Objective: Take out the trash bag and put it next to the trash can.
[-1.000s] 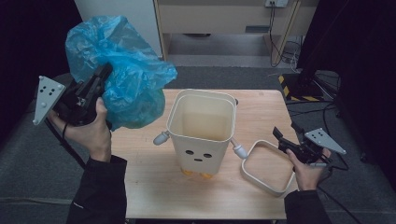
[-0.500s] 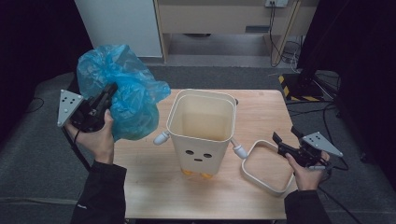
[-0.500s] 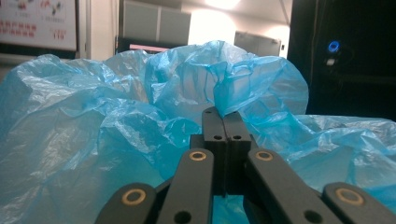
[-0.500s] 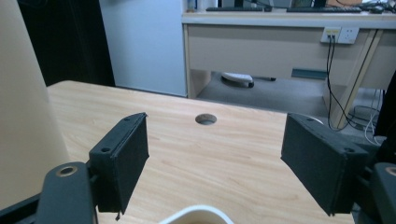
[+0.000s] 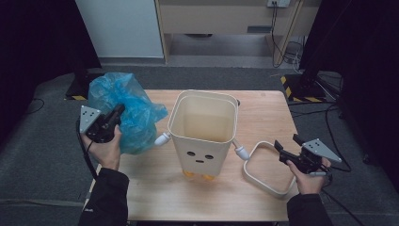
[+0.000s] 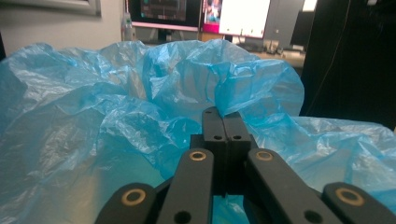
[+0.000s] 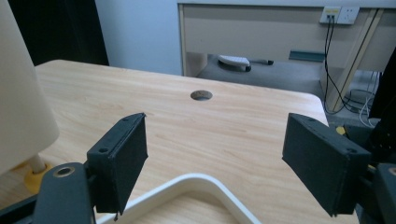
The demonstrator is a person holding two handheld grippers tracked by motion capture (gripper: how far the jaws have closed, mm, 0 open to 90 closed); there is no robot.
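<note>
On the pale wooden table [image 5: 263, 113], the right gripper [image 5: 288, 151] hovers with jaws spread wide over the white rim ring [image 5: 263, 169], while the left gripper [image 5: 115, 114] is clamped on the crumpled blue plastic bag [image 5: 134, 110] at the table's left edge. Between them the cream bin [image 5: 203, 136] stands upright. Beyond lie grey carpet [image 5: 226, 75], a wooden cabinet [image 5: 226, 19] and dark surroundings.

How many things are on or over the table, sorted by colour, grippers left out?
Blue: 1, the plastic bag pinched in the left gripper
Cream or white: 2, the bin with a face, and the rim frame lying flat by the right gripper
Total: 3
</note>
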